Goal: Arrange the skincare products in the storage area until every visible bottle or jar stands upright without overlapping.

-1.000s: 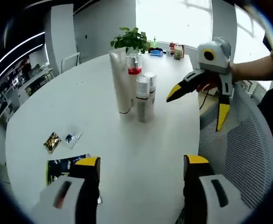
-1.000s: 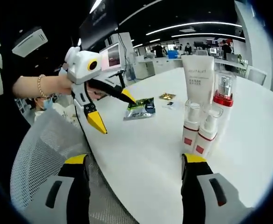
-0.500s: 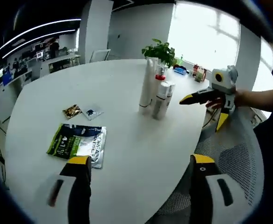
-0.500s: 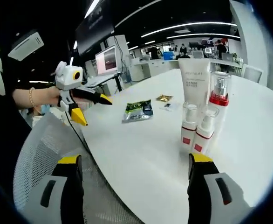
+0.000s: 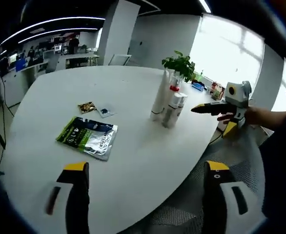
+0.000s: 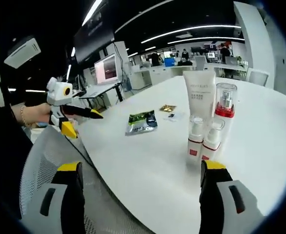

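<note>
In the left gripper view, the left gripper (image 5: 145,180) hovers over the near edge of a white round table (image 5: 50,102), with its jaws spread wide and nothing between them. A green sachet (image 5: 88,137) lies flat near the left part of the table, and beyond it two small packets (image 5: 95,108) lie close together. Toward the right edge stands the group of skincare products — a tall white tube (image 5: 159,96), a bottle with red collar (image 5: 173,91) behind, and two small pump bottles (image 5: 172,108) in front. All are upright and set very close; whether they touch each other, I cannot tell. A potted plant (image 5: 180,64) stands further back. At the right, the right gripper (image 5: 215,118) is held by a hand (image 5: 250,115) beyond the table edge, above a mesh chair (image 5: 231,161); its yellow tips are apart.

In the right gripper view, the left gripper (image 6: 82,122) shows at the left, held off the table (image 6: 148,170) edge, with jaws parted and empty. The sachet (image 6: 141,122) lies in the middle part of the table and the packets (image 6: 171,111) are behind it. To the right stand the tube (image 6: 199,95), the red-collared bottle (image 6: 224,105) just beside it, and the two pump bottles (image 6: 203,140) in front — all upright. The right gripper (image 6: 143,183) hangs over the near edge, its jaws wide apart and holding nothing.
</note>
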{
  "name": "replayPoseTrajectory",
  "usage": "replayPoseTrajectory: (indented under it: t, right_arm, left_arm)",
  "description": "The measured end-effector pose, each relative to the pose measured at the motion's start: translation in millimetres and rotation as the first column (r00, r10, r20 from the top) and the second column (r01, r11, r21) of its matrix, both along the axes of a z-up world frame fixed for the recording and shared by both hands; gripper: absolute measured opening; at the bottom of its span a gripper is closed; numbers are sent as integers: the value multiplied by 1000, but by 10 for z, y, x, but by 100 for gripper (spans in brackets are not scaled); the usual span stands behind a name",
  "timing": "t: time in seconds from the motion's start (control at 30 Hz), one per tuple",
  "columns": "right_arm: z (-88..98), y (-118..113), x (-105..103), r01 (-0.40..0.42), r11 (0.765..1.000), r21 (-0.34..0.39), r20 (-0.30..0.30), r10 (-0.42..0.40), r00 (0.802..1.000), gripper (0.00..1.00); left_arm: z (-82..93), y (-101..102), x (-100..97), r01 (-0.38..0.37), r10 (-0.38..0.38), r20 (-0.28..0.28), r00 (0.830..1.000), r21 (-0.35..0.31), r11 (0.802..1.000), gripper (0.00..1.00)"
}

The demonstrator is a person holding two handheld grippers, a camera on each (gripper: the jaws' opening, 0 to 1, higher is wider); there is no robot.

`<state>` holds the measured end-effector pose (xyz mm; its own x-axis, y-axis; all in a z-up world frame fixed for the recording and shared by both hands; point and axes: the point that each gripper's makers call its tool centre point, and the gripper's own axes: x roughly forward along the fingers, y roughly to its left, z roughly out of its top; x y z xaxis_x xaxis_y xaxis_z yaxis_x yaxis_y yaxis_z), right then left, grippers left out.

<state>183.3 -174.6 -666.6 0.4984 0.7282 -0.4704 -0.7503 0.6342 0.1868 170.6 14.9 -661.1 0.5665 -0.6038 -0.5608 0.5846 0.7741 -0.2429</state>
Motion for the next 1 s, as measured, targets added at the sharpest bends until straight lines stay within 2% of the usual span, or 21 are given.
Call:
replayPoseTrajectory:
  t: [0.1, 0.2, 0.27, 0.33, 0.4, 0.47, 0.6, 0.67, 0.77, 1.0]
  right_arm:
    - [37, 12, -41, -9, 1000, -17, 5, 9, 1000, 99]
    - [44, -5, -36, 4, 1000, 7, 10, -4, 1000, 99]
    - [12, -18, -33, 10, 1000, -3, 0, -10, 1000, 99]
    - [-4, -29, -35, 1, 999, -35, 31, 0, 1000, 99]
    - [-7, -12, -70, -8, 999, -36, 15, 8, 1000, 99]
    - [12, -5, -61, -5, 999, -33, 31, 6, 1000, 99]
    - [-54, -25, -53, -9, 997, -74, 38, 12, 999, 99]
    - [-53, -21, -55, -9, 997, -82, 49, 14, 999, 99]
    - [-72, -24, -62, -8, 996, -86, 34, 11, 999, 99]
    - [-57, -36, -50, 2, 996, -87, 36, 1, 999, 97]
  left_arm:
    - [-59, 39, -52, -2, 3, -16, 1000, 36, 999, 95]
    - [-84, 52, -74, 15, -14, -17, 1000, 60, 998, 95]
    - [-76, 45, -68, 20, -19, -14, 1000, 58, 998, 95]
    - [-82, 48, -63, 15, -14, -19, 1000, 58, 998, 94]
    - [-94, 52, -72, 14, -13, -24, 1000, 65, 998, 94]
    - [-96, 52, -68, 13, -12, -28, 1000, 60, 998, 94]
    - [-105, 34, -59, 26, -24, -27, 999, 59, 998, 95]
    - [-108, 33, -22, 35, -34, -17, 999, 58, 998, 95]
    - [-121, 50, 19, 51, -50, -17, 999, 67, 996, 95]
    - [-124, 156, 252, 121, -121, -10, 993, 120, 985, 93]
